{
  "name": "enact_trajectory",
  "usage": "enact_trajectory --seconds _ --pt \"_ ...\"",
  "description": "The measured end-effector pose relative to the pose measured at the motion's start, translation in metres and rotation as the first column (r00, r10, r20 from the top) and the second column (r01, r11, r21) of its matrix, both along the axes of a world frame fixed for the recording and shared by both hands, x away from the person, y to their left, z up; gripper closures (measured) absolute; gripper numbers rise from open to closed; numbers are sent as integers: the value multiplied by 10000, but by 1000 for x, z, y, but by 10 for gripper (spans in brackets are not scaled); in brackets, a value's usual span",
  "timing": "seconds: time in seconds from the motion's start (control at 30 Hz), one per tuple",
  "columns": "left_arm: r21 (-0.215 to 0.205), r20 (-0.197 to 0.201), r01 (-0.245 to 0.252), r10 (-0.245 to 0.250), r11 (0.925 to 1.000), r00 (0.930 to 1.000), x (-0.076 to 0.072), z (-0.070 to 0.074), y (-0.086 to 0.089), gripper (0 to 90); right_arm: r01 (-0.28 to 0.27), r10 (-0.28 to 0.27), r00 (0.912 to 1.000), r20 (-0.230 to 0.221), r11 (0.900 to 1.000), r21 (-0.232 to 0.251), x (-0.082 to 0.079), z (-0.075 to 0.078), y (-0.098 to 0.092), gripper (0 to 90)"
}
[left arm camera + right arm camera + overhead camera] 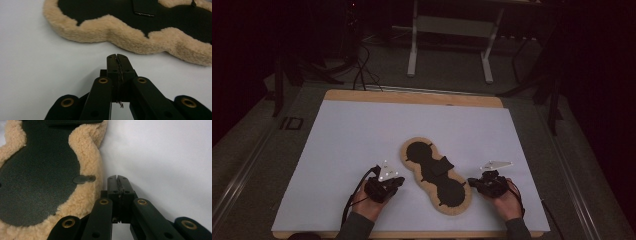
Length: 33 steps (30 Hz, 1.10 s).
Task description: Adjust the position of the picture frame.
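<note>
A peanut-shaped pad (435,175) with a tan fleece border and a black inner face lies on the white mat, with a black strap across its waist. My left gripper (400,180) is shut with nothing in it, just left of the pad. Through the left gripper view its tips (117,57) rest a short way from the fleece edge (130,37). My right gripper (470,182) is shut and empty, at the pad's near right end. From the right gripper view its tips (117,178) sit beside the fleece border (86,155) and a small black tab (83,179).
The white mat (362,135) covers a wooden table (412,96). Beyond the table stands a white metal frame (451,30) on a dark floor, with cables (361,70) at the far left.
</note>
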State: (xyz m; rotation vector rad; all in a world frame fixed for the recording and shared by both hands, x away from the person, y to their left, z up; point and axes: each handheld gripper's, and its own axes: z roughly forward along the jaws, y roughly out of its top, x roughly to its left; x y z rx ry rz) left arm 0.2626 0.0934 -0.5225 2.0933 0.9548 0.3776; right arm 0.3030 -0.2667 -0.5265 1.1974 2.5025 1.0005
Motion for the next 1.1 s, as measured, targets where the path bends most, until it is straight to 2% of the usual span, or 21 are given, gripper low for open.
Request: enact_trajectory --seconds 0.33,0.67,0.9,1.1 --pt "473 -50 715 -713 9963 9974 -6 -7 -27 900 -61 60 10000 -59 10000 -48 0 -1 1 896" --pt "665 -16 1250 -1252 9899 9921 -9 -9 -50 898 -92 92 9999 -90 10000 -38 1 -1 2 896" --pt "950 -120 1454 -1449 9848 9894 -9 -14 -62 899 -131 131 9998 -114 9999 -3 1 -1 2 896" --pt "1062 -162 1422 -1412 9841 9898 -6 -15 -66 899 -262 262 9996 -138 9997 23 0 -1 4 897"
